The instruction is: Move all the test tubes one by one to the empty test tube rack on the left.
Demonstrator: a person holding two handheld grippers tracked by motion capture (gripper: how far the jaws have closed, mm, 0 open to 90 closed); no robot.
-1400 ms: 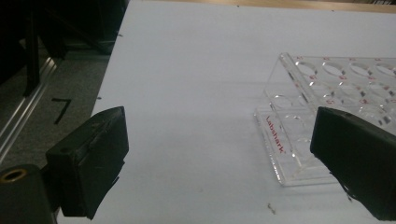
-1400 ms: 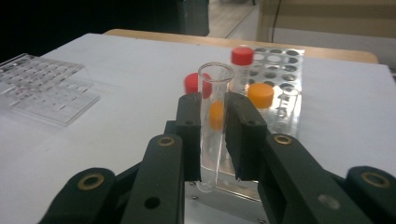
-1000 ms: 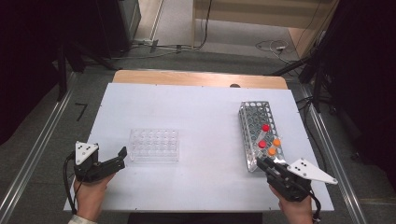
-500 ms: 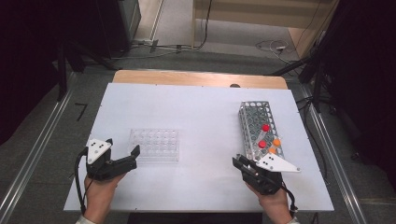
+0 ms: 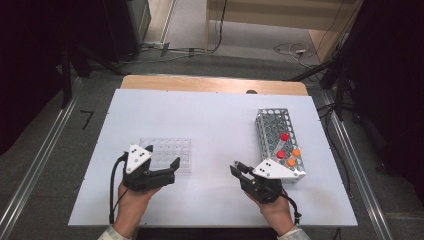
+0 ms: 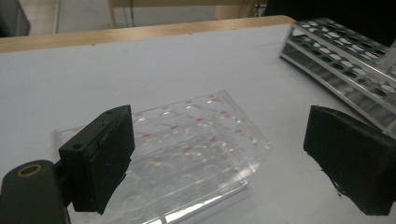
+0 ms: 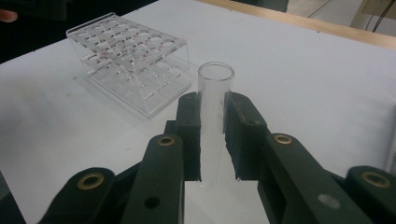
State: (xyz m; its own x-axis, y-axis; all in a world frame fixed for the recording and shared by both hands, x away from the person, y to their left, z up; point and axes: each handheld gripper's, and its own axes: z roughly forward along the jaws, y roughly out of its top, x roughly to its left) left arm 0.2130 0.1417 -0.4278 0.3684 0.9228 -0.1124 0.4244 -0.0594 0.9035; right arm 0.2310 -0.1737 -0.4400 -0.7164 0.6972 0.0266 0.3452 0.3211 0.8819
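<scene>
Between the right hand-held gripper jaws: clear tube (clamped, upright).

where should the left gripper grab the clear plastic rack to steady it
Probably across the short width of the clear rack, on its flat side walls, coming in low from the person's side. The left gripper already has its jaws open either side of the near end; the holed top offers no flat hold.
</scene>
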